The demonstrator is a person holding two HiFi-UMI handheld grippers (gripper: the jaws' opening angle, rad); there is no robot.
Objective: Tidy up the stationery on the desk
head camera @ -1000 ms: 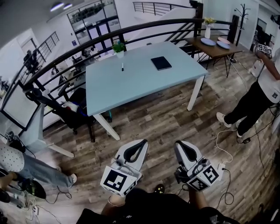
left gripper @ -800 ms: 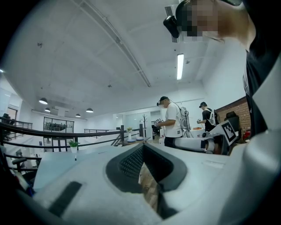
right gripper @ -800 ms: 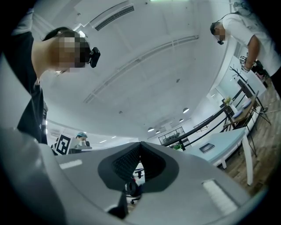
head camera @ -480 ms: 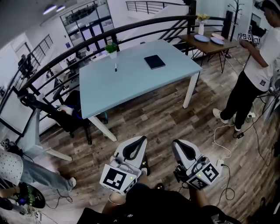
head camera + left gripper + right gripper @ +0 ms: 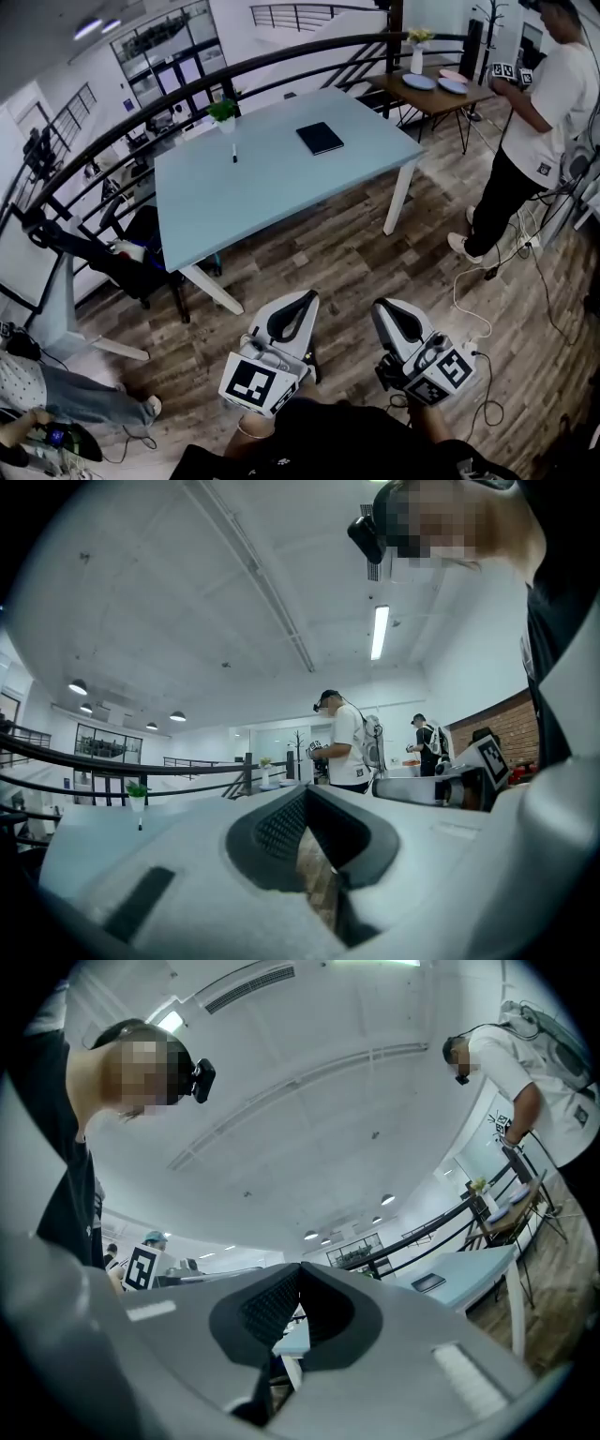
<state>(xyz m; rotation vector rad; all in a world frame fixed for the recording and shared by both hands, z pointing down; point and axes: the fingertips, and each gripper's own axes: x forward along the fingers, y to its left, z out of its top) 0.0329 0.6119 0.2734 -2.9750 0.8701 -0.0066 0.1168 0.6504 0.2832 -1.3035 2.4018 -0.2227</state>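
**Stationery sits on the far desk, both claws empty**

The left gripper (image 5: 302, 298) and right gripper (image 5: 383, 307) are both pinched together on nothing, well short of the smooth pale blue desk (image 5: 262, 202). From them the slim dark pen (image 5: 234, 153) lies at about 11 o'clock and the flat black notebook (image 5: 320, 138) at 12 (a potted plant (image 5: 223, 111) stands beyond the pen). The pen looks light, hard and likely to roll, so pinch it mid-barrel. The notebook looks stiff and matte and probably wants an edge grip.

Left gripper (image 5: 302, 302) and right gripper (image 5: 384, 307) side by side, jaws closed, empty.
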